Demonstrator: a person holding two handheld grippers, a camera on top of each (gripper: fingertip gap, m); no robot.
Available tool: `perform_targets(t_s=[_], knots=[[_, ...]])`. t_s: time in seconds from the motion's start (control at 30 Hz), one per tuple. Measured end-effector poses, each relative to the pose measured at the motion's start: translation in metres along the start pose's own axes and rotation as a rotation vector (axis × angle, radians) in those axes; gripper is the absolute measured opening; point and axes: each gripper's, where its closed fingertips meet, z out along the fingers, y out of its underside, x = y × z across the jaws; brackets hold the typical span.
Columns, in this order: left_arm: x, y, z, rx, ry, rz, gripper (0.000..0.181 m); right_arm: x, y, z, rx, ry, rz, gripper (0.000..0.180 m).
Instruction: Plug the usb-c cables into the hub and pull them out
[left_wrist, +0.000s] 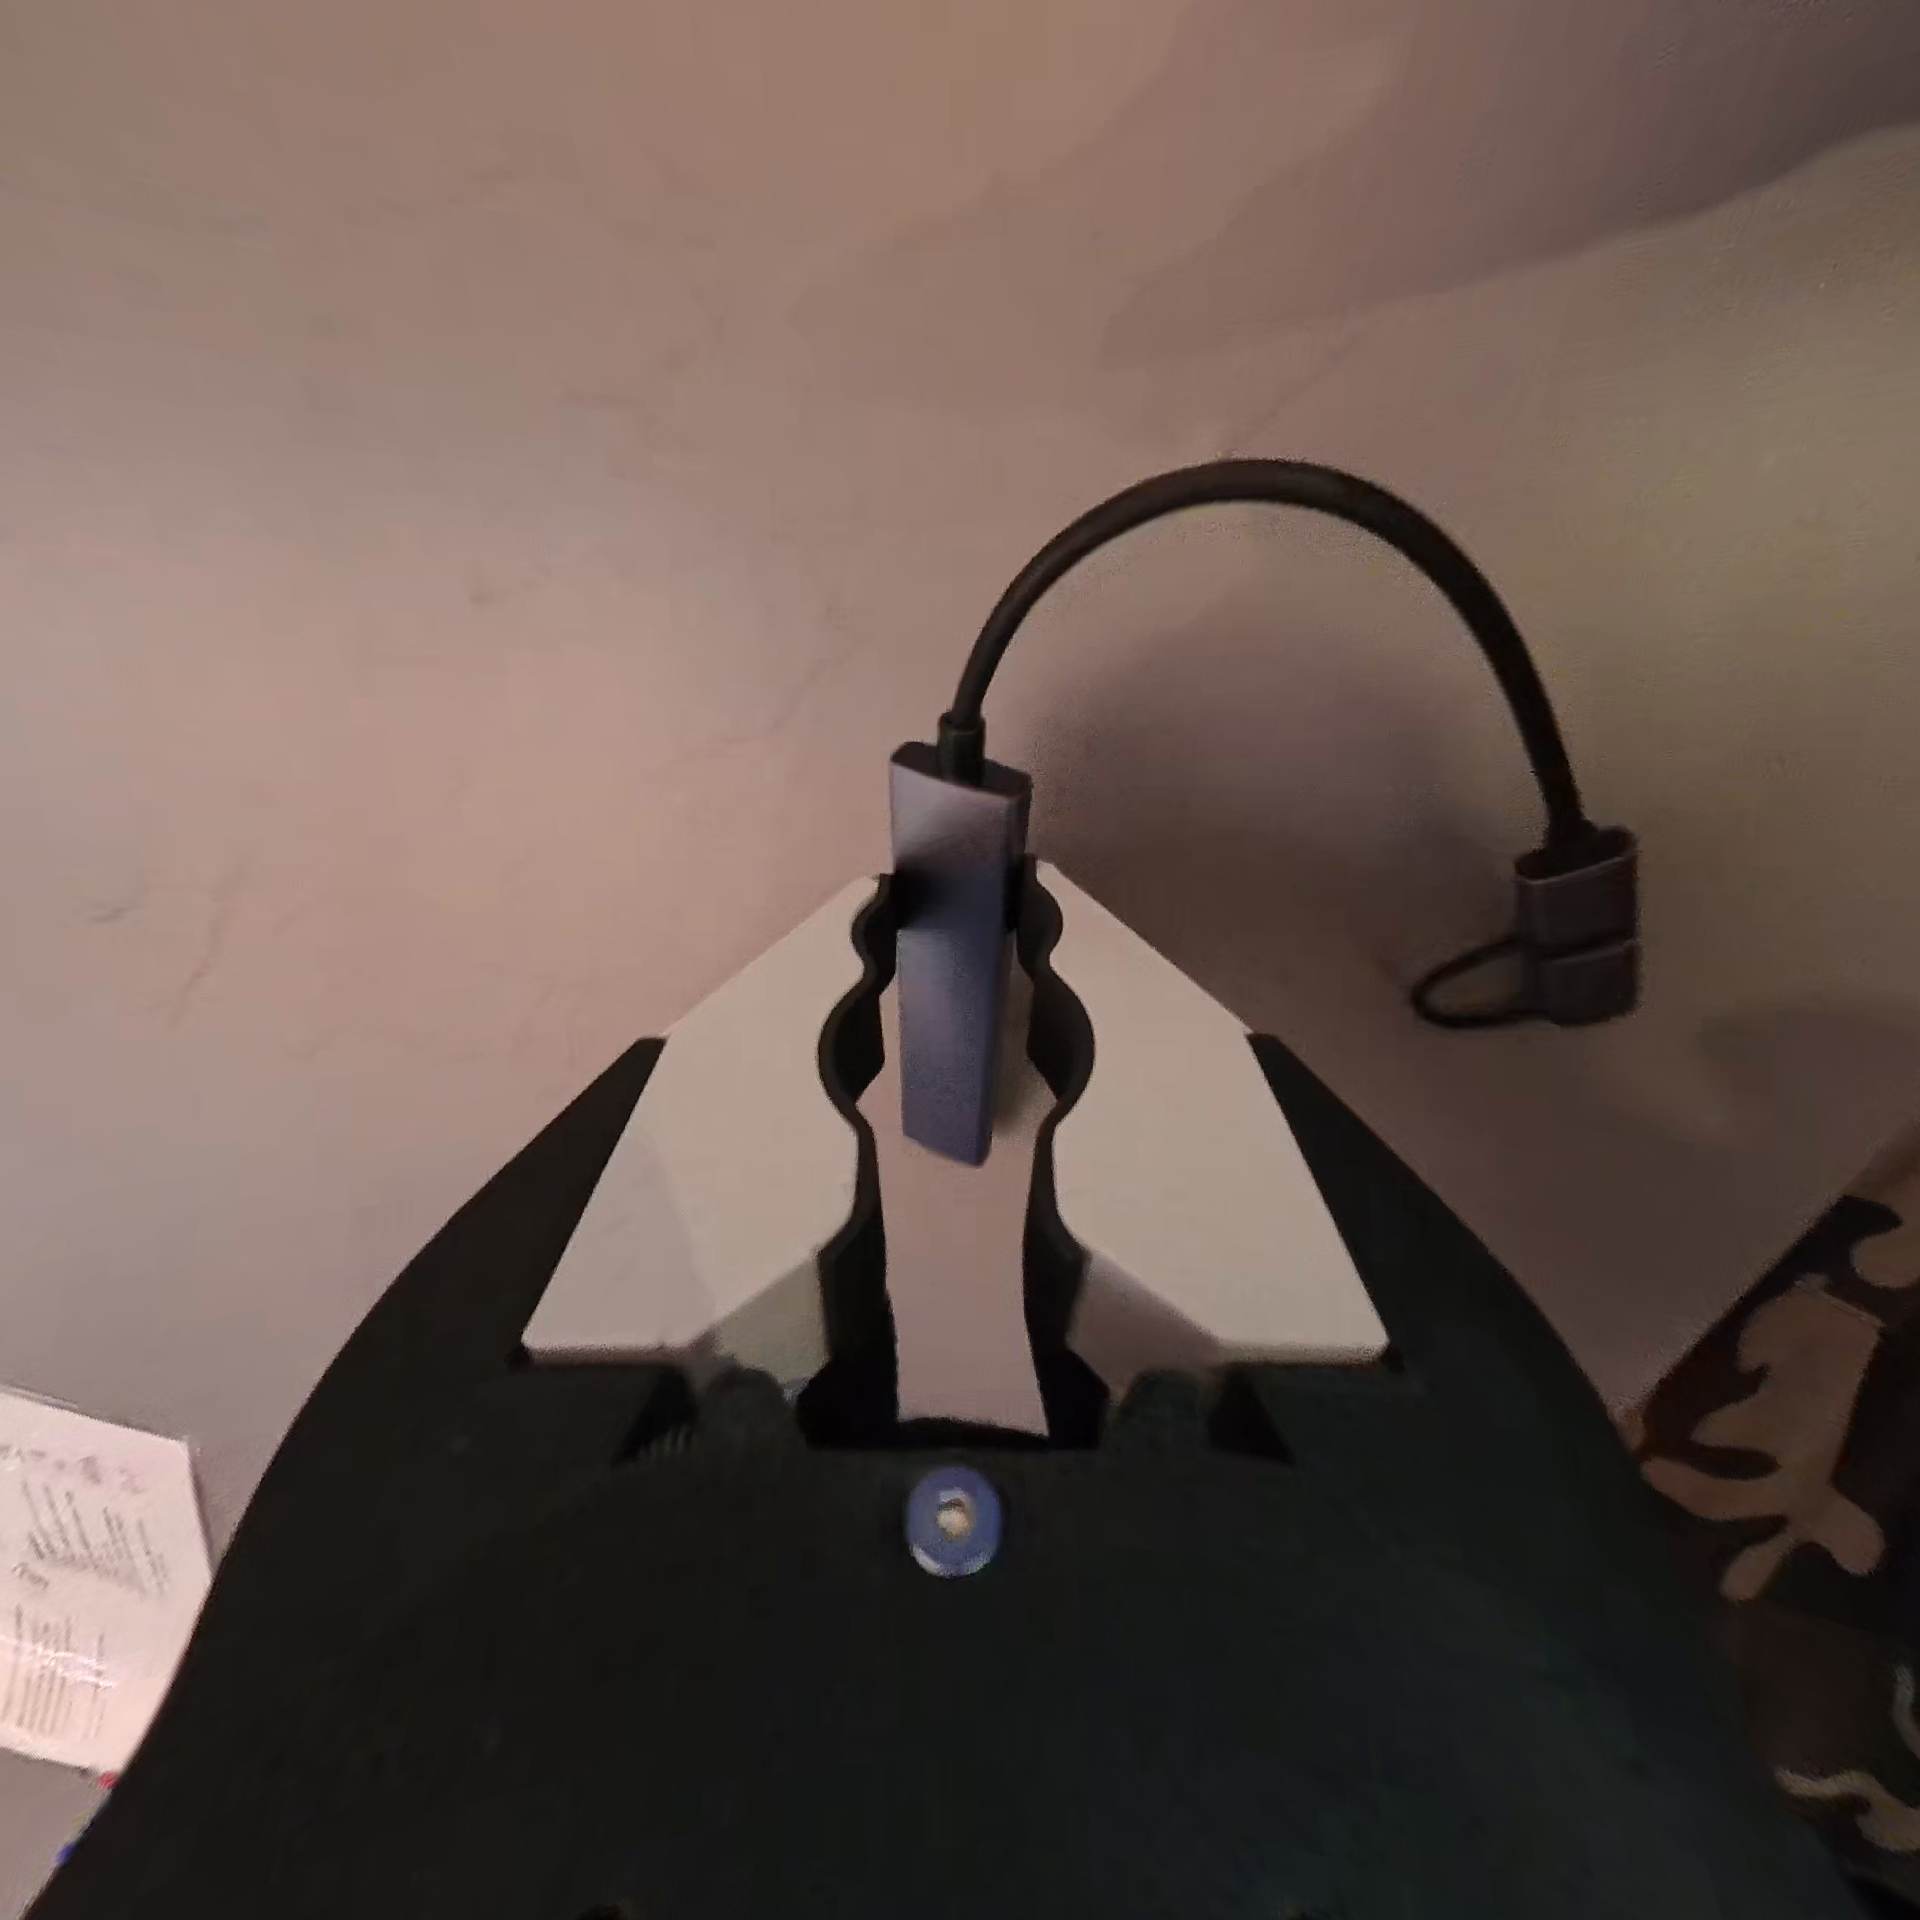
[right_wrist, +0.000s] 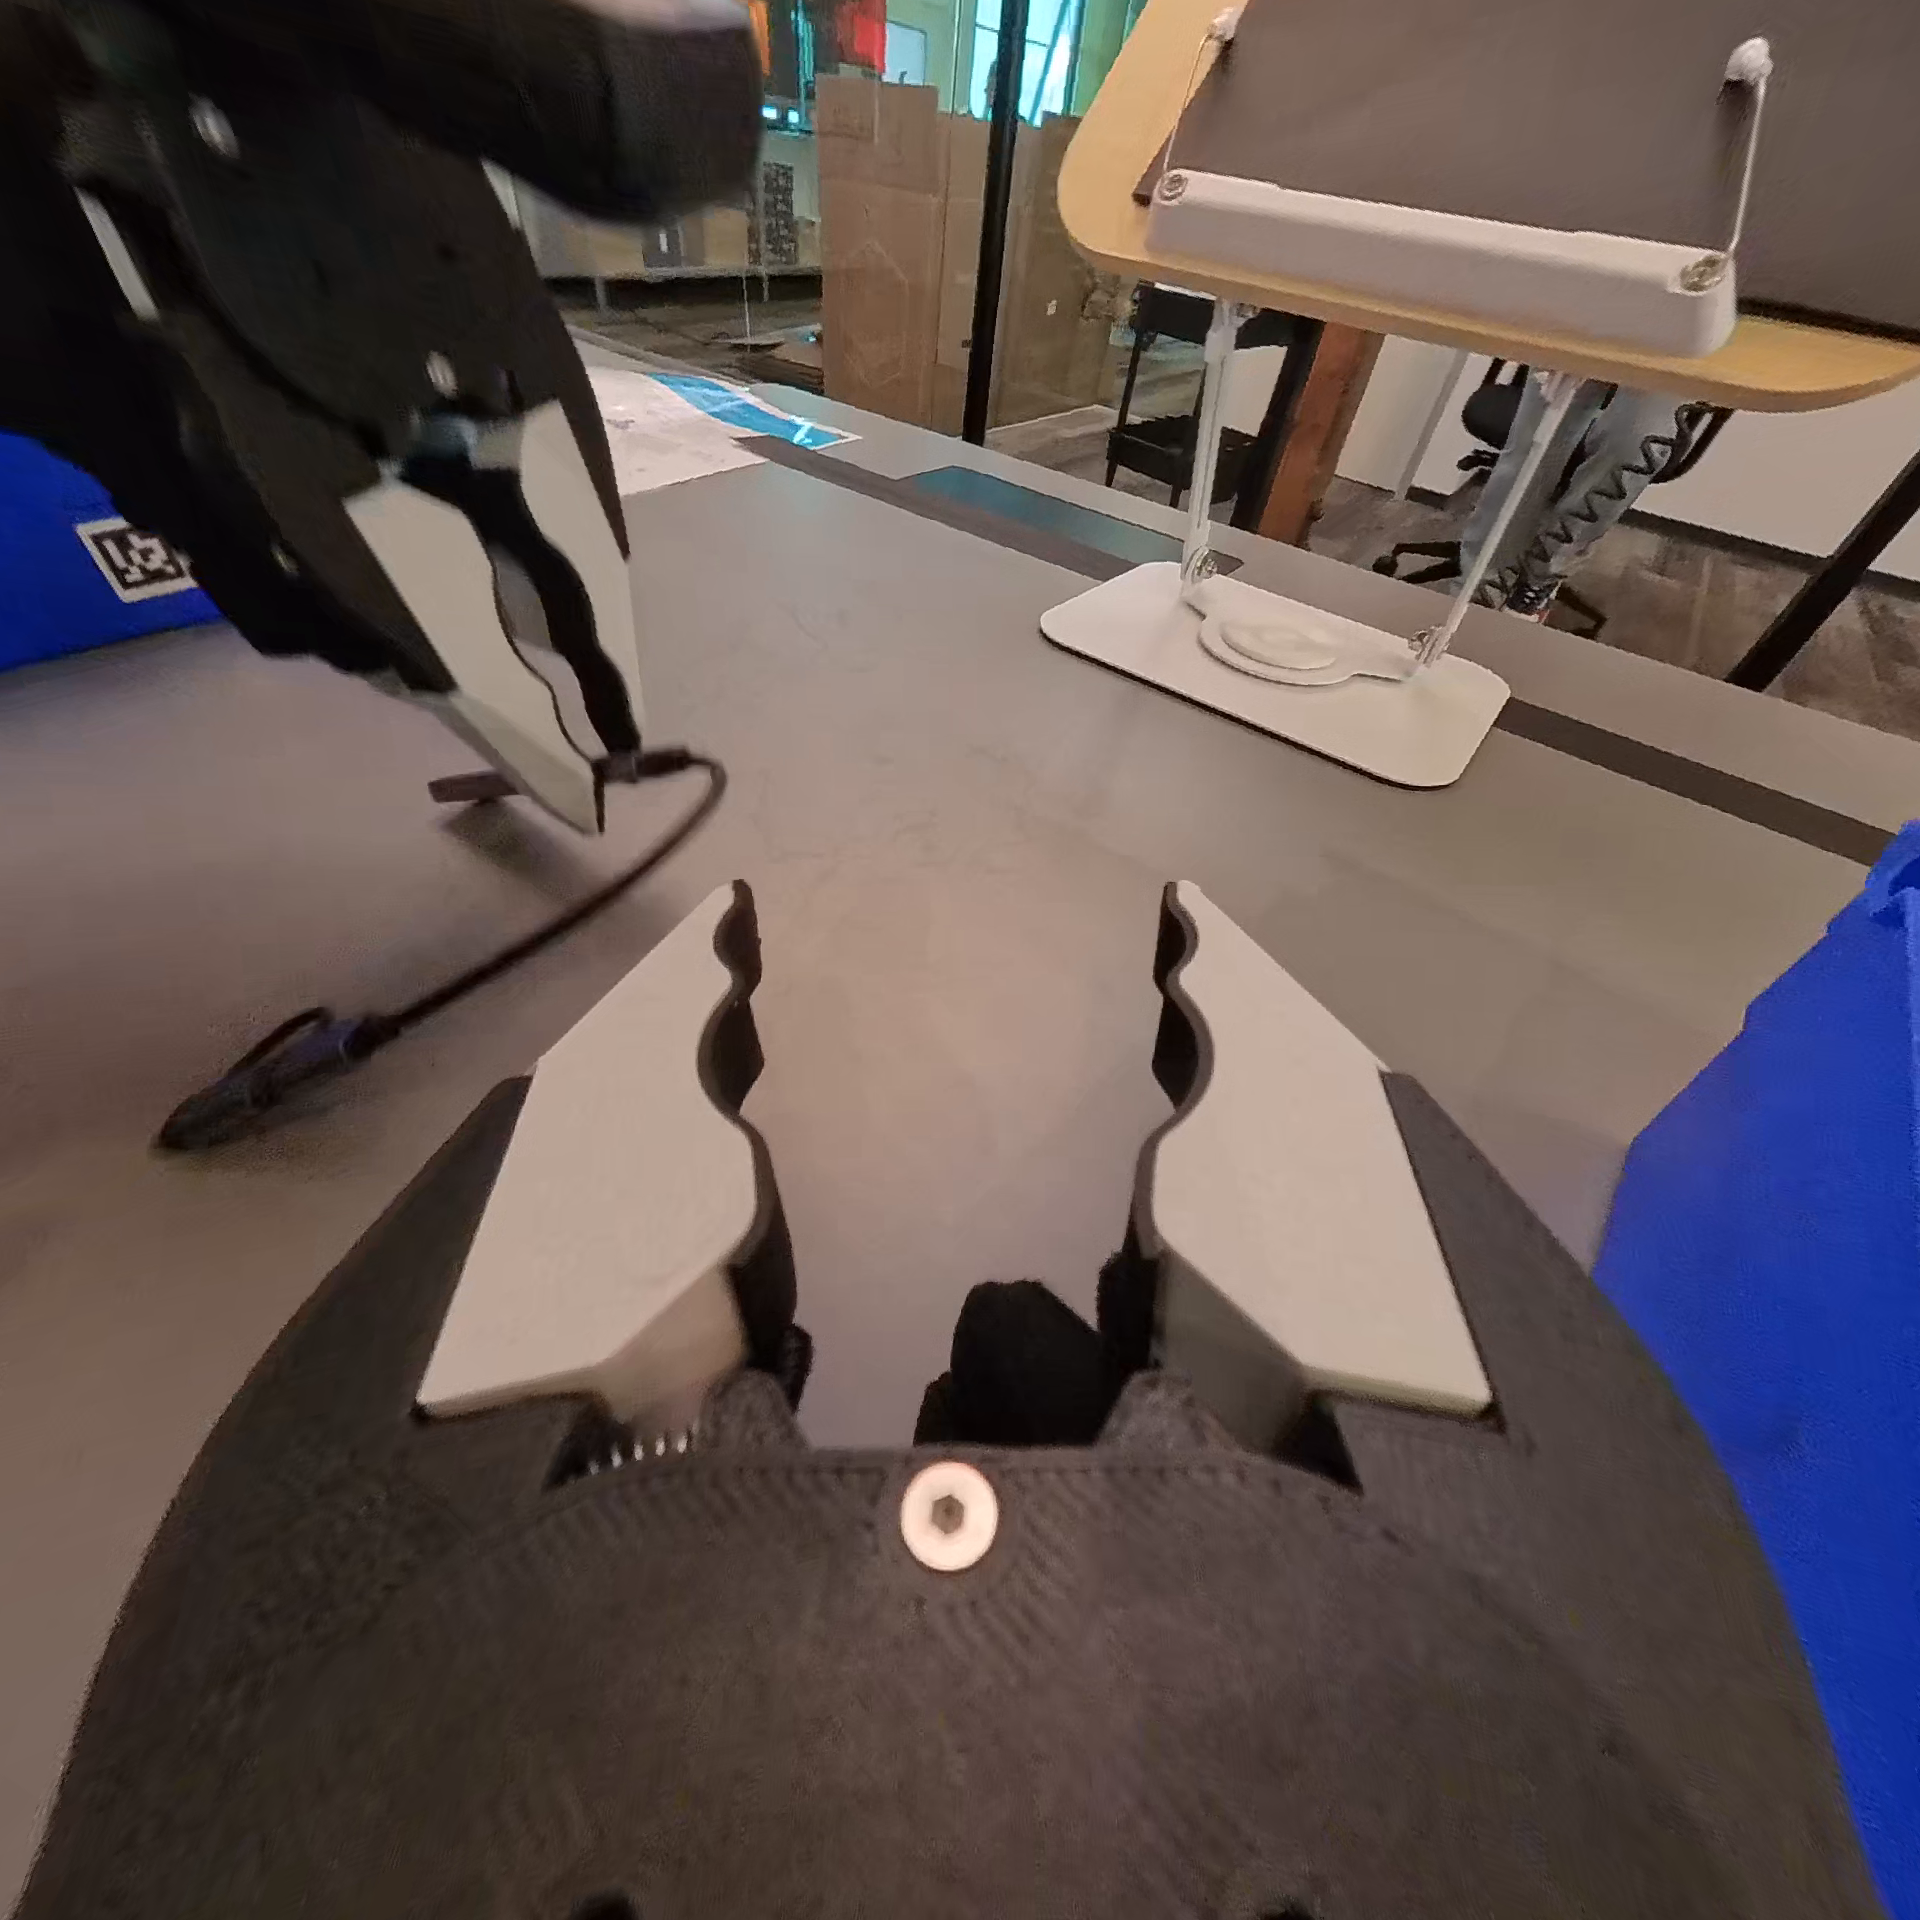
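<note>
My left gripper (left_wrist: 951, 883) is shut on a slim dark grey hub (left_wrist: 948, 956), held edge-up between the white fingers above the grey table. The hub's own black cable (left_wrist: 1247, 499) arcs right and ends in a grey connector (left_wrist: 1579, 925) lying on the table. In the right wrist view the left gripper (right_wrist: 582, 769) stands at upper left, tip near the table, with the hub (right_wrist: 468, 790) and its cable (right_wrist: 540, 935) trailing to the connector (right_wrist: 270, 1070). My right gripper (right_wrist: 956, 914) is open and empty over bare table. No other loose cable is visible.
A white stand (right_wrist: 1278, 665) carrying a wooden tray (right_wrist: 1455, 312) sits on the table at the far right. A blue object (right_wrist: 1766, 1247) is close on the right, another (right_wrist: 62, 561) at far left. A printed paper (left_wrist: 83, 1558) lies near the left gripper.
</note>
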Motion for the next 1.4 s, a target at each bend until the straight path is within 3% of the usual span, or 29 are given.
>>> perform_targets(t_s=[0.27,0.37,0.47,0.57,0.7,0.83,0.93,1.1,1.2,1.4], knots=[[-0.002,-0.012,0.022,0.044,0.015,-0.069,0.022,-0.008,0.004,0.004,-0.035,0.004,-0.082,0.075],[-0.006,-0.015,0.015,0.084,0.002,-0.111,0.051,-0.01,0.005,0.005,-0.04,0.004,-0.098,0.074],[-0.006,-0.02,-0.016,0.176,-0.021,-0.123,0.058,-0.008,0.004,0.004,-0.03,0.003,-0.082,0.074],[-0.013,-0.01,-0.075,0.305,-0.098,-0.152,0.056,-0.006,0.002,0.002,-0.019,0.002,-0.069,0.074],[-0.048,0.059,-0.165,0.431,-0.293,-0.312,0.043,-0.008,0.003,0.003,-0.022,0.003,-0.083,0.074],[-0.08,0.187,-0.209,0.424,-0.429,-0.612,0.034,-0.009,0.002,0.003,-0.019,0.003,-0.092,0.074],[-0.08,0.276,-0.199,0.388,-0.42,-0.854,0.035,-0.008,0.002,0.002,-0.013,0.003,-0.086,0.074],[-0.068,0.348,-0.148,0.453,-0.315,-1.097,0.043,-0.009,0.002,0.002,-0.018,0.002,-0.096,0.074],[-0.065,0.362,-0.121,0.471,-0.223,-1.212,0.049,-0.01,0.003,0.003,-0.022,0.002,-0.104,0.074],[-0.072,0.372,-0.095,0.372,-0.232,-1.257,0.05,-0.009,0.002,0.003,-0.019,0.004,-0.099,0.074]])
